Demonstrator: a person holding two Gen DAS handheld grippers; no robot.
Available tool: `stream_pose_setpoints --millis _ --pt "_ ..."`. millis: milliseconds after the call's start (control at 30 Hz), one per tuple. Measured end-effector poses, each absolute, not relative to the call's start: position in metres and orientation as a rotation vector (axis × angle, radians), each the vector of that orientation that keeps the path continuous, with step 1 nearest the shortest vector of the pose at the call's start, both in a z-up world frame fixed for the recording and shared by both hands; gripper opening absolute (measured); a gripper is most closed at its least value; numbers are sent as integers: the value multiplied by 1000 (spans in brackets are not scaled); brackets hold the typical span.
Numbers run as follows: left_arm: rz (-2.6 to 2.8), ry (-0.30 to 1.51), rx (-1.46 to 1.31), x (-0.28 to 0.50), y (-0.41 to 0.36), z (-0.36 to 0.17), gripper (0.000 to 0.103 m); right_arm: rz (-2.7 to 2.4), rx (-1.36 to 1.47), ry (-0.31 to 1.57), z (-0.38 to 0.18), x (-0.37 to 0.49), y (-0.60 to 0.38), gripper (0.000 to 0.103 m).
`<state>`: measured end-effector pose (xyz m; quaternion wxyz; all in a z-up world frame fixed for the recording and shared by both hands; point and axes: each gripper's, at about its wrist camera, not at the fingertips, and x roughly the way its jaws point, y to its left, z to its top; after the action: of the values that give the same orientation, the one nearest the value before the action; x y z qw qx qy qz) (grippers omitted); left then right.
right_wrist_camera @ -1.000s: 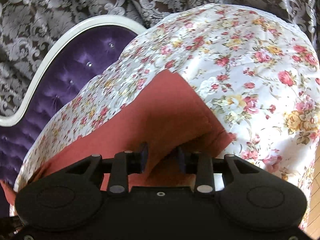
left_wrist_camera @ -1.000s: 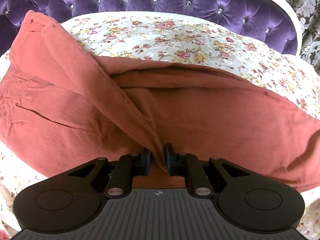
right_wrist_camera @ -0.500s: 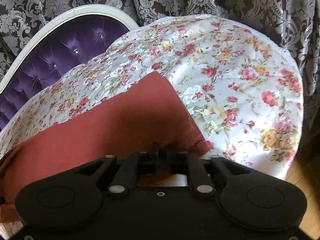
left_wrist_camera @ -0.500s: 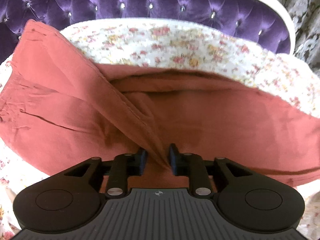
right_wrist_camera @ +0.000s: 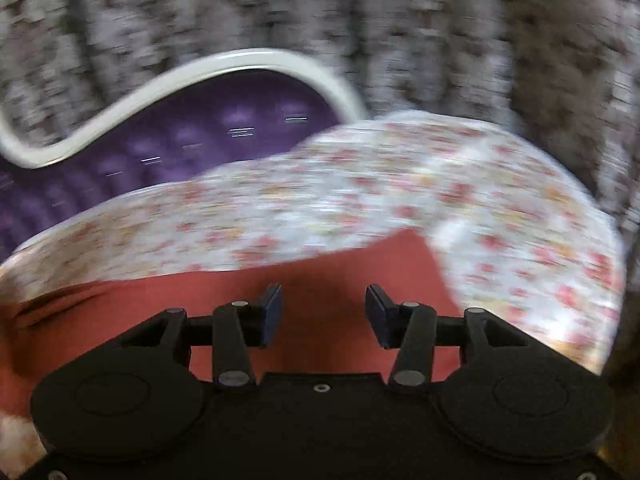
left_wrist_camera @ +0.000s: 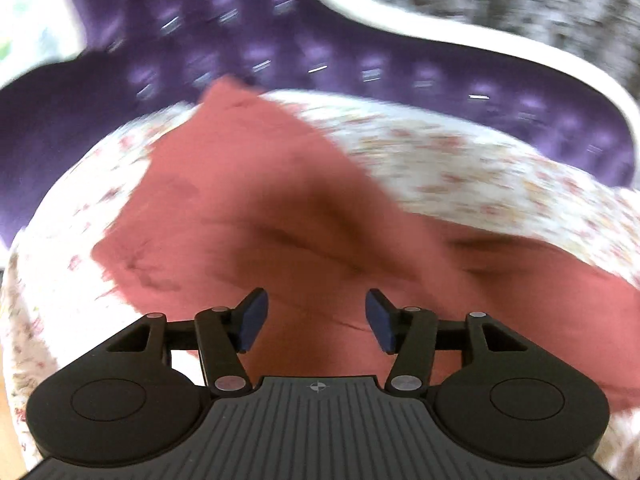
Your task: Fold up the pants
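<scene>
Left wrist view shows the pants [left_wrist_camera: 280,216] lying doubled over on the flowered bed [left_wrist_camera: 480,168], both the left claw [left_wrist_camera: 316,320] and right claw [right_wrist_camera: 323,316] released and empty, so one fold looks done and further folds likely remain.

Both views motion-blurred. We see a bed with a white floral bedspread [left_wrist_camera: 460,160], small pink and yellow flowers. Behind it a purple tufted headboard [left_wrist_camera: 280,52] with shiny buttons, framed by a curved white rim [left_wrist_camera: 400,28]. Behind the headboard we see a grey-brown damask curtain [right_wrist_camera: 440,40] hanging in folds, running down past the bed's right edge. Sliver of wood-toned floor [left_wrist_camera: 5,404] at lower left. Bright light at the upper left corner.
</scene>
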<state>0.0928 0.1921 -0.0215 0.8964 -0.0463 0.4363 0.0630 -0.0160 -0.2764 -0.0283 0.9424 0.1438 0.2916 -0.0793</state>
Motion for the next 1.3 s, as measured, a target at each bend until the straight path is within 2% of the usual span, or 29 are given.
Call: stream_pose_setpoints --millis 200,433,500,567,767,1033,1133,1167,1200,1233,1300 --pt "252 981 -193 135 245 -55 52 202 203 615 -16 35 -180 56" --pt "307 962 -240 174 281 -68 52 559 103 606 2 92 -67 56" --pt "309 951 -270 176 293 -66 52 621 62 586 8 108 -38 59" --pt "327 951 -331 182 304 -63 52 670 26 566 12 124 -10 66" --pt "309 937 -401 201 327 -61 52 775 -84 539 9 173 72 66" --pt "303 923 -325 199 326 -61 52 777 -236 625 -23 239 145 66" --pt "297 921 -347 200 331 -60 52 849 -173 745 -33 268 155 66" --pt "293 905 -367 198 334 -58 52 884 -126 794 -36 276 158 63" --pt "295 876 -392 194 340 -54 52 923 -74 837 -38 281 158 43" --pt "302 849 -411 190 344 -50 52 933 -64 853 -37 283 160 15" --pt "336 779 -458 178 358 -40 52 901 -154 774 -27 272 163 14"
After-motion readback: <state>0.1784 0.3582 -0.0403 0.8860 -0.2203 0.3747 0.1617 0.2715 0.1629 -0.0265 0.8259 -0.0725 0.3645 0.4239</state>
